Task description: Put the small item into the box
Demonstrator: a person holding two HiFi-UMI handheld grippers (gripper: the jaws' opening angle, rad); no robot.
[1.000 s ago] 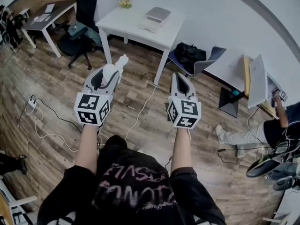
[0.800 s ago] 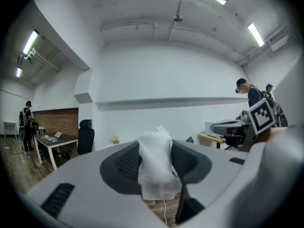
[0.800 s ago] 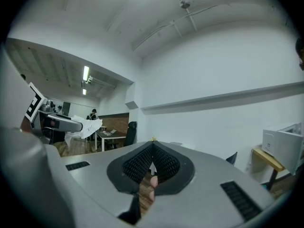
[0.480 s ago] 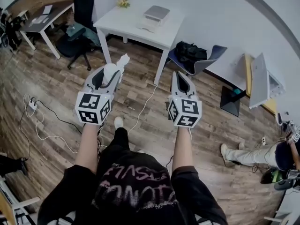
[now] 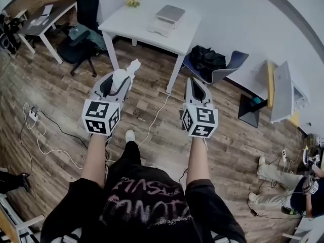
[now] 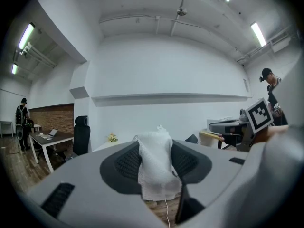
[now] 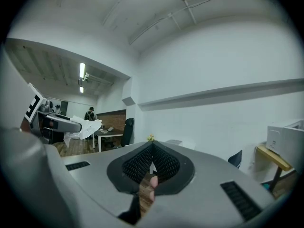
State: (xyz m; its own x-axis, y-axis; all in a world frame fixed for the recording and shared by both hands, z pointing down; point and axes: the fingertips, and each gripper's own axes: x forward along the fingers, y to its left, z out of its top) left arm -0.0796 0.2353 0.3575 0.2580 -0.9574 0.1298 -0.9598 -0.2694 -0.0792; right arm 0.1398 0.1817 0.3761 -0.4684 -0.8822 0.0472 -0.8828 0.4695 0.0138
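Above wooden floor [image 5: 61, 100], left tongs [image 5: 118, 80]: clamped on crumpled white tissue [image 5: 130, 68], pointing 12 o'clock.
Right tongs [image 5: 194, 83]: pressed together, nothing between.
White table [image 5: 132, 22]: 12 o'clock, well apart.

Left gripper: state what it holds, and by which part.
The left gripper holds a white cloth, pinched at its middle; both ends stick out.

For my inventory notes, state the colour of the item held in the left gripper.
White; the crumpled item shows best in the left gripper view.
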